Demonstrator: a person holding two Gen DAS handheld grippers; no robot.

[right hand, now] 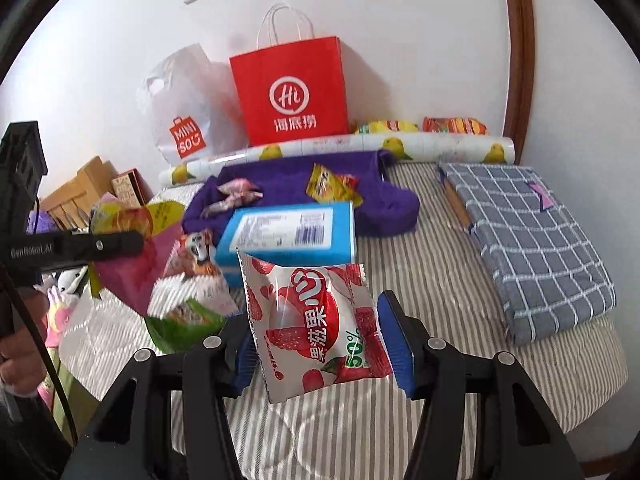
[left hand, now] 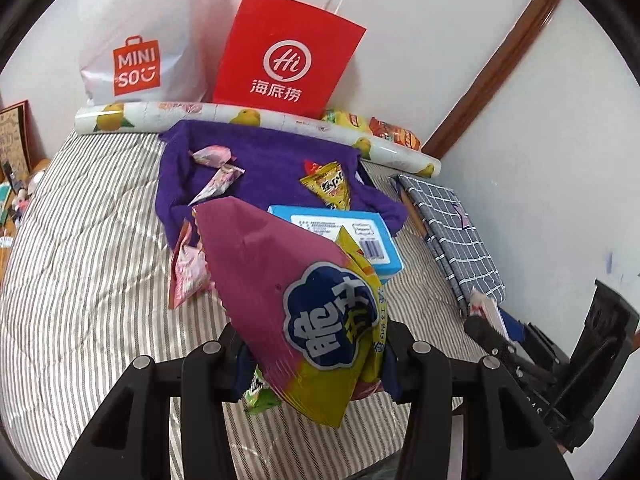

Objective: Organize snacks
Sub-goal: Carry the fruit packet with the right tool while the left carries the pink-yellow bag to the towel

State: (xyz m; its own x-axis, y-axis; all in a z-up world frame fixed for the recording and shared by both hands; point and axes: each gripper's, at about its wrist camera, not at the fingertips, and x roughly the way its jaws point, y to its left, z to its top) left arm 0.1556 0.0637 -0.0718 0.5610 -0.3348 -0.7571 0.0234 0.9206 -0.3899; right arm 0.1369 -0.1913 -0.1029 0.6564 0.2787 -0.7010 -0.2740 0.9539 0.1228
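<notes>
Left gripper is closed on a pink-and-yellow snack bag, held clear above the striped bed; more packets seem bunched in the same grip, a green one poking out below. Right gripper is clamped on a white-and-red lychee candy packet, blue pads against its edges, packet off the bed.

Behind both: blue box on the bed, touching a purple cloth. On the cloth lie pink wrapped candies and a yellow packet. Red paper bag and white plastic bag stand against the wall behind a lemon-print roll. Two snack bags lie behind the roll, right of the red bag. Folded checked cloth lies on the bed's right side.
</notes>
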